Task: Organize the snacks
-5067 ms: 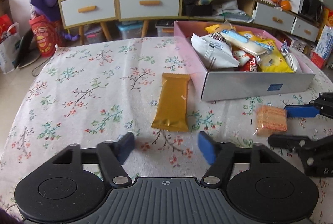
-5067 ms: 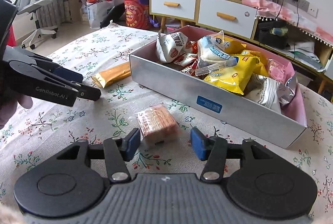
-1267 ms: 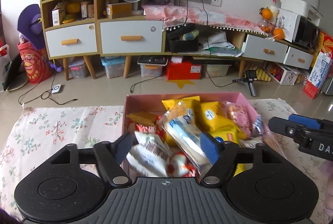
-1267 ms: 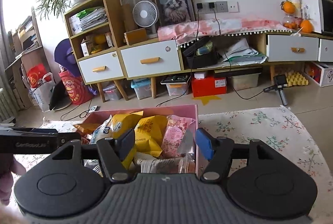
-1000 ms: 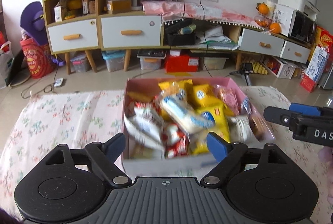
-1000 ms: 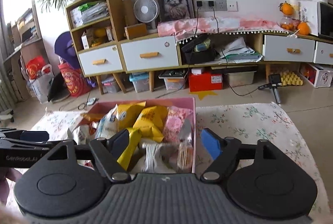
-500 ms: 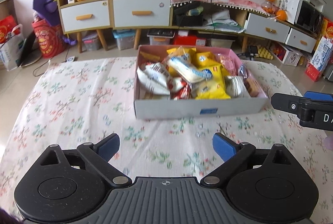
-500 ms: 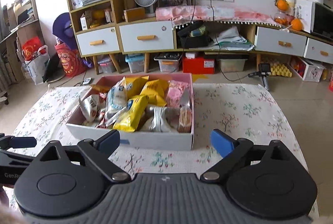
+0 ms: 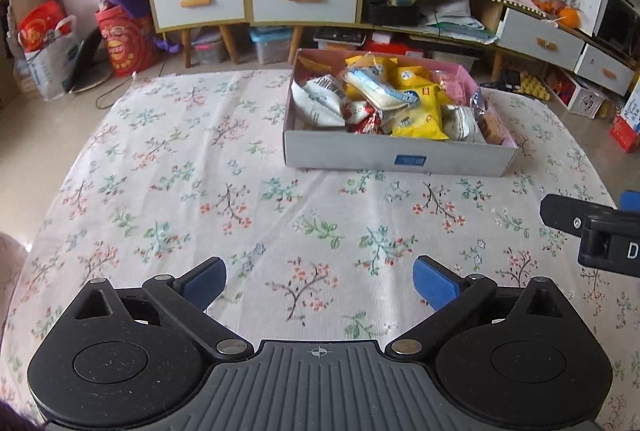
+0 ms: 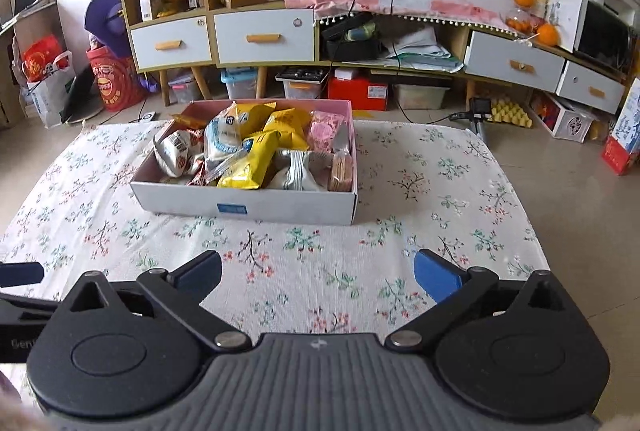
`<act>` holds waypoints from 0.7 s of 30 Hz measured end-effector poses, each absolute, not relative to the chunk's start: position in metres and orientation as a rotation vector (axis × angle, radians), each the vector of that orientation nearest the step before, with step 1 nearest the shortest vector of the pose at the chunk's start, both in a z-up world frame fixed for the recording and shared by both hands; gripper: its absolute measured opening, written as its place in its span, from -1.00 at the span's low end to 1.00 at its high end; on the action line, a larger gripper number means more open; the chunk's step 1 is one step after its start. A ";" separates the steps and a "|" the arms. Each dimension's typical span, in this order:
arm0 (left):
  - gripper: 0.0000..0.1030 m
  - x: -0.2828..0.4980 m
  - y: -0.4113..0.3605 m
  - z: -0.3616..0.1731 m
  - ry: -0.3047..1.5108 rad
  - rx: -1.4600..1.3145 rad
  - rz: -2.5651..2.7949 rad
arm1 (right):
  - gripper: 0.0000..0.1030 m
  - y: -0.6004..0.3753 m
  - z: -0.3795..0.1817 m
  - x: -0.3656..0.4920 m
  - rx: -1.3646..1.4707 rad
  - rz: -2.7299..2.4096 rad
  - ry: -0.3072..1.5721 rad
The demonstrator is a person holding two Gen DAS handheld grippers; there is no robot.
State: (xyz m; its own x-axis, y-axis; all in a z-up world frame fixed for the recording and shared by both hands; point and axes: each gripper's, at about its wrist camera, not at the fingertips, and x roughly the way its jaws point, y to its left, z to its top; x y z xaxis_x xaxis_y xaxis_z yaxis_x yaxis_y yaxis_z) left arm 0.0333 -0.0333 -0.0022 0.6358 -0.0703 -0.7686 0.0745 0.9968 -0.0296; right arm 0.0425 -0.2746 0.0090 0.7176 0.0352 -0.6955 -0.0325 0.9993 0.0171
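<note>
Where cloth [image 9: 200,191] lies: box [image 9: 396,161] holding snacks [image 9: 400,99].

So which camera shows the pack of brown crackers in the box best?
The right wrist view. There the clear pack of brown square crackers stands upright in the near right corner of the grey cardboard box, its stacked edges facing us. In the left wrist view the pack looks smaller and foreshortened.
</note>
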 end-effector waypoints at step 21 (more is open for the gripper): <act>0.99 0.028 -0.032 0.003 0.860 0.052 -0.025 | 0.99 -0.255 0.006 0.037 -0.004 0.033 0.812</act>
